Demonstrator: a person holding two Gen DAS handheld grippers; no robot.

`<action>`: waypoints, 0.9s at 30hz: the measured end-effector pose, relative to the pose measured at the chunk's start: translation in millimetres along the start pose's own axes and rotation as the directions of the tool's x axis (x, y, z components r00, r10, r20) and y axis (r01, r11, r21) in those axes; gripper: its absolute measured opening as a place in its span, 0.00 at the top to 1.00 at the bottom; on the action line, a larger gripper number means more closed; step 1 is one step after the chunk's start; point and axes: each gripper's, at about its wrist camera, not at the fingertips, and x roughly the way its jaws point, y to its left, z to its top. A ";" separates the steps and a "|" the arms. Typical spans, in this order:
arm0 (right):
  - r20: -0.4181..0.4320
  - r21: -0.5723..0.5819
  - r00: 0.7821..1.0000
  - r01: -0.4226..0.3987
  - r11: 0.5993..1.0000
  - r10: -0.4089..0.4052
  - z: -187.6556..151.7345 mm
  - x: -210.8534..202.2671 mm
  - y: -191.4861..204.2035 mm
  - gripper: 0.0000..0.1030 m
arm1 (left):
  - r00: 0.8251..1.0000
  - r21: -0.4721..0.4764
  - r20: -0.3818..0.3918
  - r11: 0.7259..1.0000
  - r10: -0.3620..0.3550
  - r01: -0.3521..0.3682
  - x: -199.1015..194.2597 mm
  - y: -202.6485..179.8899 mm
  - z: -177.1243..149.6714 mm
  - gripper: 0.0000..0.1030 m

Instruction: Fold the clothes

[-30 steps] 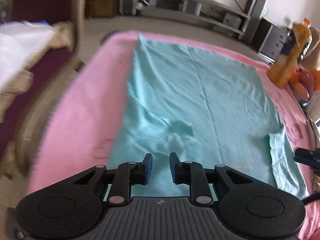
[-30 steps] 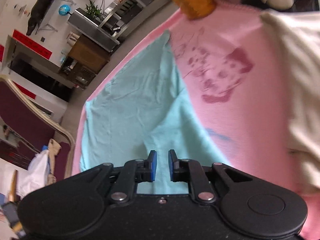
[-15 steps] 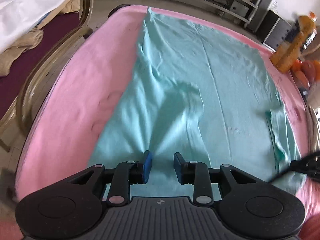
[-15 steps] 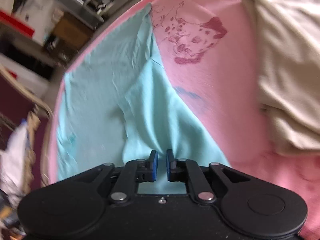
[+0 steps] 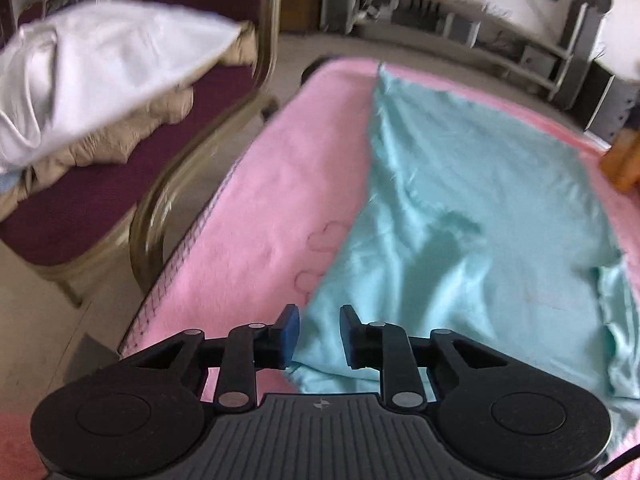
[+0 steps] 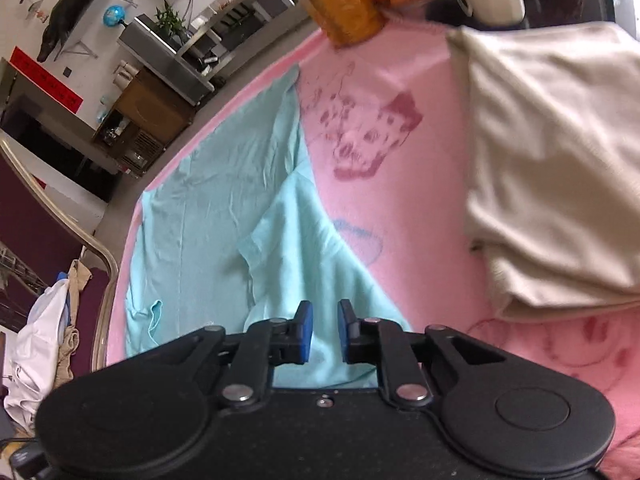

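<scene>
A teal cloth (image 5: 480,184) lies spread on a pink blanket (image 5: 280,184). My left gripper (image 5: 319,334) is at the cloth's near left corner. Its jaws are closing, and the corner is bunched between the blue pads, with creases running up to them. In the right wrist view the teal cloth (image 6: 208,216) has its right side raised in a ridge that runs down into my right gripper (image 6: 325,330). That gripper is shut on the cloth's near right edge, and cloth fills the narrow gap between its fingers.
A folded beige cloth (image 6: 552,168) lies on the pink blanket (image 6: 420,208) to the right. An orange bottle (image 6: 340,4) stands at the far edge. A maroon chair (image 5: 192,168) with a white garment (image 5: 100,64) stands left of the bed.
The left gripper has moved left along the cloth's near edge to its corner, its jaws widening then narrowing. The right gripper has kept its grip, and the cloth's right side has risen into a ridge.
</scene>
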 end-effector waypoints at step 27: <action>-0.078 -0.145 0.983 0.157 0.977 -0.169 -52.6 -16.7 9.5 0.89 | 0.991 0.281 -0.054 0.951 -0.119 0.130 -39.7 -28.5 -62.0 0.72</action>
